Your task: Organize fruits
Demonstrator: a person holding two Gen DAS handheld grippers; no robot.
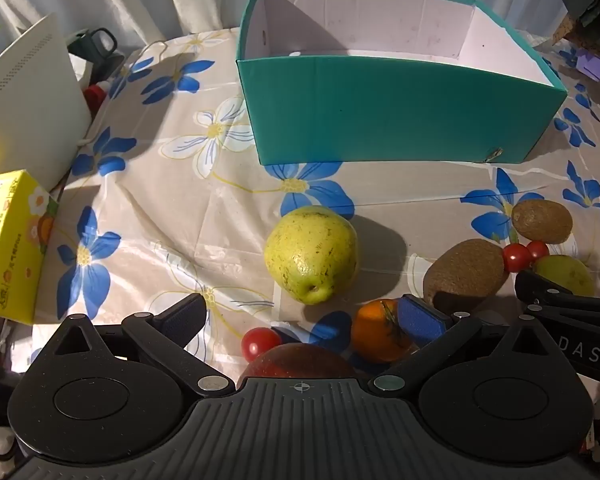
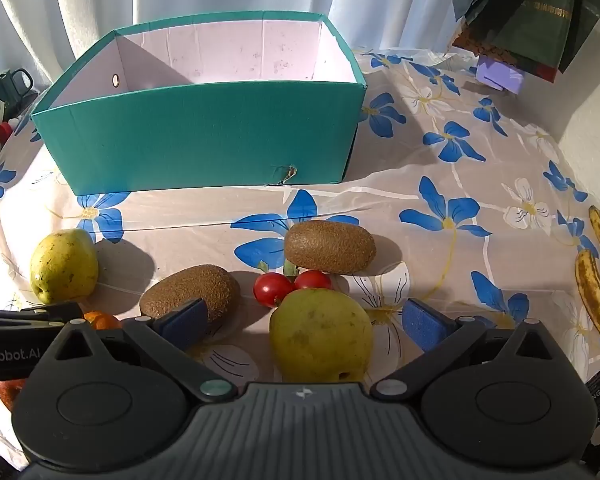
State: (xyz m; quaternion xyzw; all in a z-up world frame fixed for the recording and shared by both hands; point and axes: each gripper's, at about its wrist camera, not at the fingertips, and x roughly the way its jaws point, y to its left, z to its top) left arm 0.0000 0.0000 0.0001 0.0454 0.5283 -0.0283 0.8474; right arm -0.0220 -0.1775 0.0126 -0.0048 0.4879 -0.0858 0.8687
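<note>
Both tongs gape empty: left tongs (image 1: 304, 320) with pear (image 1: 311, 255) at 12 o'clock; right tongs (image 2: 306, 326) straddle second pear (image 2: 321, 335). Lettering "nRobot.AI" legible.

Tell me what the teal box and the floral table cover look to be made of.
Teal box: likely cardboard, matte teal outside, pale inside; folded corner seams and a small tear in the front wall. Table cover: probably thin plastic sheet, glossy, with creases that catch the light.

Hard light from the left, shadows thrown right, edges perhaps fisheye-bent.
</note>
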